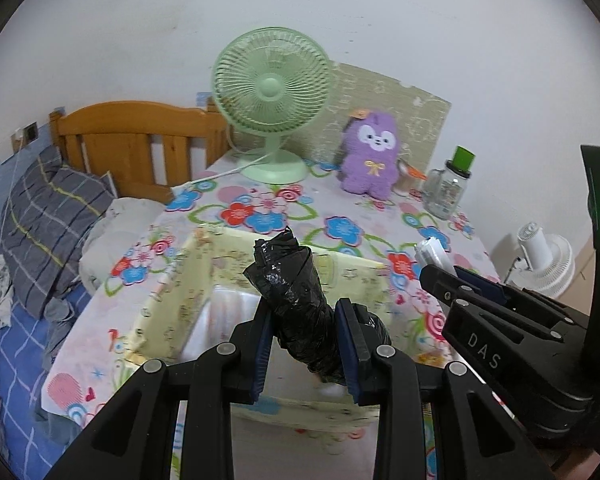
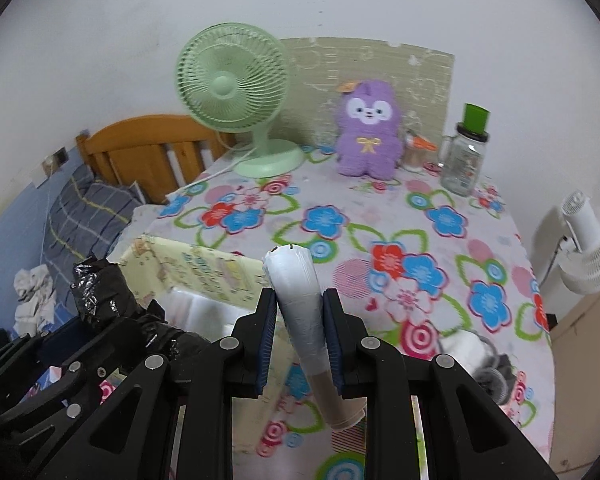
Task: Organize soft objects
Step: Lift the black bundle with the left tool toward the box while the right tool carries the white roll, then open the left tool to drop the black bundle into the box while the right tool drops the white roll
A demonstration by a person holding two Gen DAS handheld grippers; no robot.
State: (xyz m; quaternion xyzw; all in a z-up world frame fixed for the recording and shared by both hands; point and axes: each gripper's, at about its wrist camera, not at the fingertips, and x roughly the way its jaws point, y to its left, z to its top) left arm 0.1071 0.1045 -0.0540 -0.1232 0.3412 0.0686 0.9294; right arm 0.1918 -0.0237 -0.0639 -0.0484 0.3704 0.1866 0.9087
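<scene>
My left gripper is shut on a black roll of plastic bags and holds it over a pale yellow printed storage box. My right gripper is shut on a white roll of plastic bags with a brown cardboard core, beside and to the right of the box. The right gripper shows in the left wrist view, and the black roll shows at the left of the right wrist view. A purple plush toy sits upright at the back of the table.
The table has a flowered cloth. A green desk fan, a clear jar with a green lid and a patterned board stand at the back. A bed with a wooden headboard lies to the left. A white fan stands at the right.
</scene>
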